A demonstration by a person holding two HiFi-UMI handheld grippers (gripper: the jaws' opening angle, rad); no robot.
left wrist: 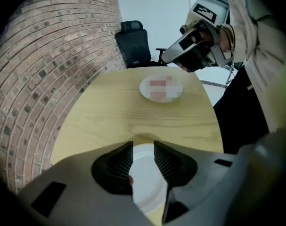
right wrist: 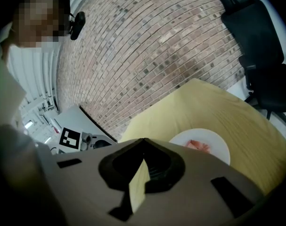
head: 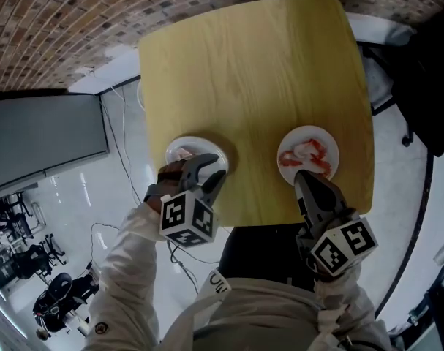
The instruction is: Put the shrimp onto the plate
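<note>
Yellow wooden table (head: 258, 72) with two round white plates near its front edge, shrimp on each.
The left gripper (head: 209, 172) covers part of the left plate (head: 207, 145). Its jaws are spread and empty, and the pale shrimp piece (head: 183, 154) lies just beside them, mostly hidden. The right plate (head: 320, 136) holds orange-pink shrimp (head: 309, 154), just ahead of the right gripper (head: 300, 175), whose jaws are pressed together and empty.
</note>
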